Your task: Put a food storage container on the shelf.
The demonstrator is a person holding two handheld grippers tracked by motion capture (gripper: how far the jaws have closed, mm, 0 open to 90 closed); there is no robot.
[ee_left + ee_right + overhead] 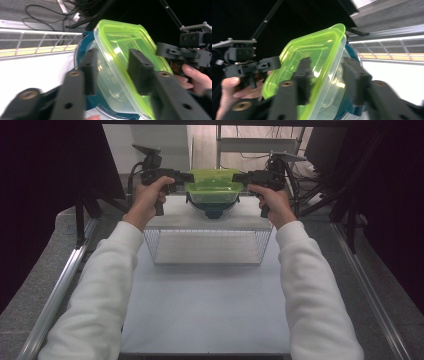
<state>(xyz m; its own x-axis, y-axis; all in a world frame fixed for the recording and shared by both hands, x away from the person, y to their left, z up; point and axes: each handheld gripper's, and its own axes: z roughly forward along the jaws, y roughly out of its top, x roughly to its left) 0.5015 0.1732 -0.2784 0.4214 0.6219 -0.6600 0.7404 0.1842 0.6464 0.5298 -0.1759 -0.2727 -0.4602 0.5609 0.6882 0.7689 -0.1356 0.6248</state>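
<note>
Both tongs, left gripper [186,176] and right gripper [236,177], stand half-open astride the green-lidded container [212,188], pads off it; apparently just set down on the far table [200,310]; next, draw back.

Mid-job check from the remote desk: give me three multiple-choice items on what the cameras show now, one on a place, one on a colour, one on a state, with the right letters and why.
1. Where does the container sit relative to the wire basket?
A. Inside the basket
B. Beyond the basket's far side
C. On the near edge of the table

2. What colour is the container's lid?
A. Bright yellow-green
B. Red
C. White

3. How do the left gripper and right gripper stand?
A. Both lie flat on the table, away from the container
B. Each has its jaws on either side of one end of the container
C. Both reach into the basket

Answers:
1 B, in the high view the container stands past the basket's far wall.
2 A, both gripper views show a yellow-green lid.
3 B, each gripper view shows its jaws flanking the container's edge.
</note>
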